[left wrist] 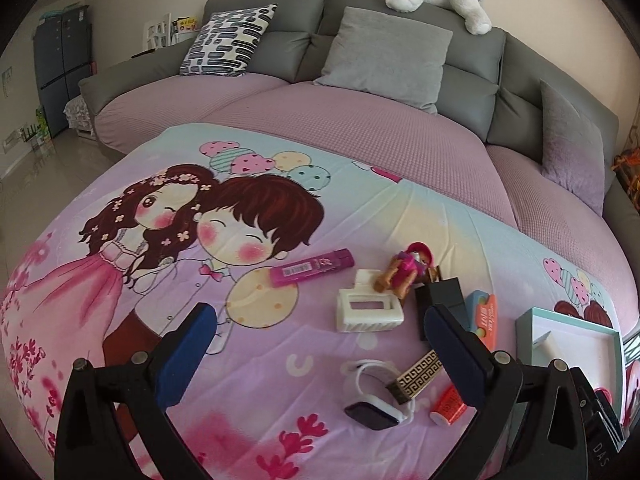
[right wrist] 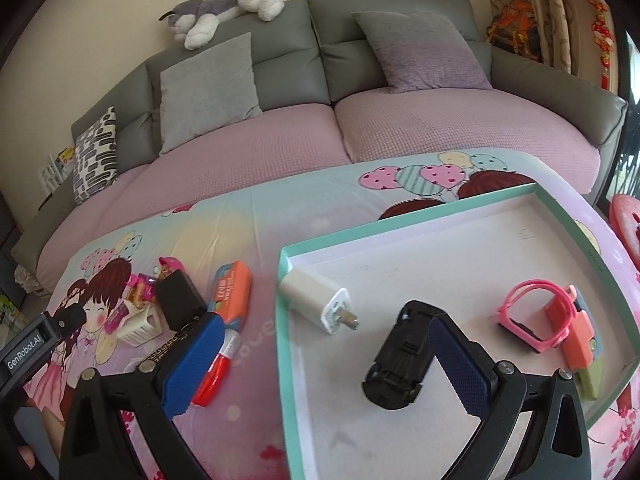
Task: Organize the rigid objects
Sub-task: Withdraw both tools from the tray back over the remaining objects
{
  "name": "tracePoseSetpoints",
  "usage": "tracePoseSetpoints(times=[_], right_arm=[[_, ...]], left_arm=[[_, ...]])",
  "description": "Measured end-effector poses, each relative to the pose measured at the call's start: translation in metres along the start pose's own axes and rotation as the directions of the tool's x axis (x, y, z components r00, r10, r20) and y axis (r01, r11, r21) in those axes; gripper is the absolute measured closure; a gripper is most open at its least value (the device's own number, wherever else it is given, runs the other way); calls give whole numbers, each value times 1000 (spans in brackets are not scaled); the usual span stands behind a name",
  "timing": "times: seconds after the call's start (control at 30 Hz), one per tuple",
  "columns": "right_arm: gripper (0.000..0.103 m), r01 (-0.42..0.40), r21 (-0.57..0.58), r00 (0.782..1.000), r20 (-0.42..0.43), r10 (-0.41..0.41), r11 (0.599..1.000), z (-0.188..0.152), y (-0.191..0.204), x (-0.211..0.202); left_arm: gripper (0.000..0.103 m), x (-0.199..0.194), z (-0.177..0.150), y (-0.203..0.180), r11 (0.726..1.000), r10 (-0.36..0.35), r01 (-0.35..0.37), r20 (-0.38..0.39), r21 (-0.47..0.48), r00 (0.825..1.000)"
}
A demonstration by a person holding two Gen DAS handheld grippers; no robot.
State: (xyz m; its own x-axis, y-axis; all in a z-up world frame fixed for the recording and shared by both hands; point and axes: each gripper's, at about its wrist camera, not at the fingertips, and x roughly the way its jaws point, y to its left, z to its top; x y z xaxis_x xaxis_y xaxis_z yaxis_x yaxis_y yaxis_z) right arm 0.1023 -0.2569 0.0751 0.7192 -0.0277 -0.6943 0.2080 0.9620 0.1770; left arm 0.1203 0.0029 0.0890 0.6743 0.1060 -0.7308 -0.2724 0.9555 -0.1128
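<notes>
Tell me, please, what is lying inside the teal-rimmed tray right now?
Inside the tray: a white charger, a black toy car, a pink watch and an orange piece. The right tongs cover its near corner.

- The left tongs (left wrist: 318, 342) have black plastic arms shaped as open triangular frames, each with a round silver screw head at its joint
- Their two fingers (left wrist: 188, 354) wear ribbed blue pads
- The right tongs (right wrist: 328, 360) match: black frames, silver screws, textured blue pads (right wrist: 460, 364)
- A black block at the left edge of the right wrist view carries a white "GenRobot.AI" label
</notes>
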Motion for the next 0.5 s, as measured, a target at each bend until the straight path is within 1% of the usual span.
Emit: tracePoseSetpoints(times=[0.2,0.3,0.37,0.5], right_arm=[[0,-64,-46,998,-23,63,997,-8,31,7],[0,-99,-68,994,-45,96,993,-13,46,12],[0,-115,-86,992,-68,109,990,-17,58,18],[0,-153,-120,984,-114,139,981,-27,79,28]], left_arm=[[0,-5,4,33,998,57,-56,24,-38,998],[0,-4,5,47,996,81,-80,17,-48,997],[0,-2,4,54,995,84,-83,9,-51,996],[0,7,1,65,996,67,-68,-29,-64,997]])
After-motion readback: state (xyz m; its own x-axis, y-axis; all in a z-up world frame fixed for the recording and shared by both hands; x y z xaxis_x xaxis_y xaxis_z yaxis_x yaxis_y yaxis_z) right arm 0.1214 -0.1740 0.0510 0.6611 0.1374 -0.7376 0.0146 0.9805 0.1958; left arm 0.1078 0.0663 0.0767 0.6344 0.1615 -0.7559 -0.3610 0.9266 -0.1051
